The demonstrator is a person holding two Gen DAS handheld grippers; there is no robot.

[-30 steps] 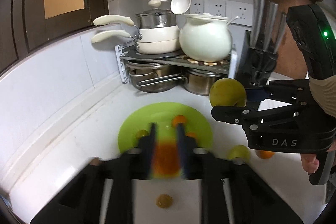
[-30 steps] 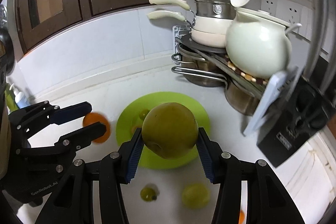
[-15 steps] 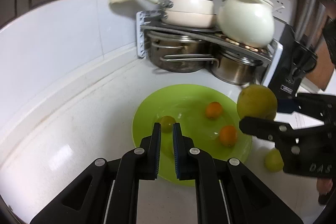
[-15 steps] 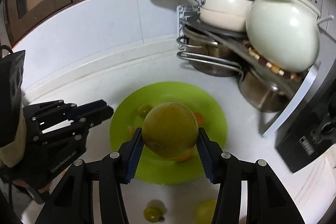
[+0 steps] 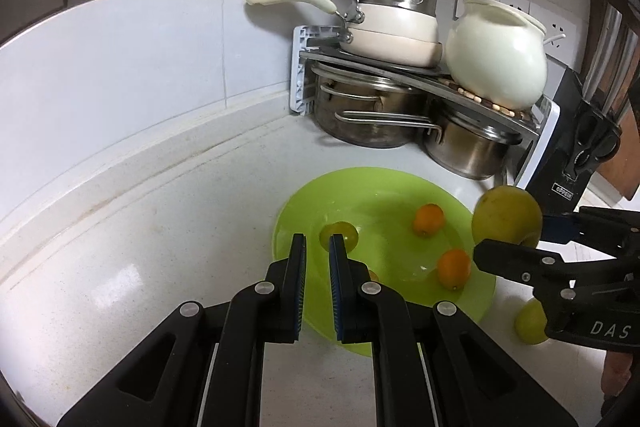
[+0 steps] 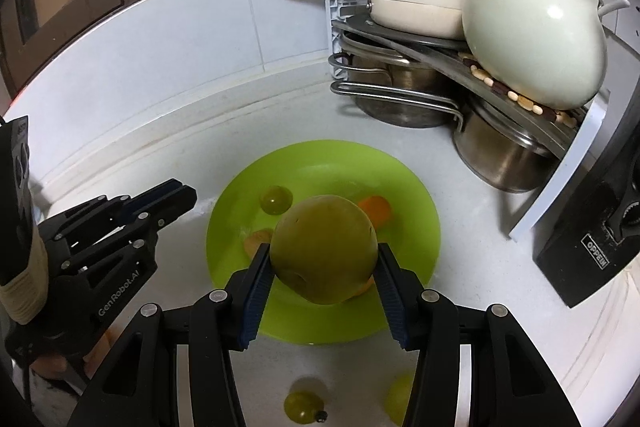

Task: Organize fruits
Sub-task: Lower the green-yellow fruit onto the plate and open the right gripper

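While your right tongs point(image 6: 323, 277) pinch the big green fruit point(image 6: 323, 249) above the near part of the green plate point(image 6: 416, 187), your left tongs point(image 5: 317, 254) hang over the plate's left rim with their pads nearly pressed together, only a thin gap between them and nothing in it. On the plate point(image 5: 384, 187) lie two oranges point(image 5: 428, 219) point(image 5: 453, 268) and a small green fruit point(image 5: 340, 233), the last just beyond your left pads. Two more small green fruits point(image 6: 303, 406) point(image 6: 398, 393) sit on the white bench point(image 5: 160, 247) beside the plate's near edge. A pot rack point(image 5: 400, 67) stands in the corner behind.
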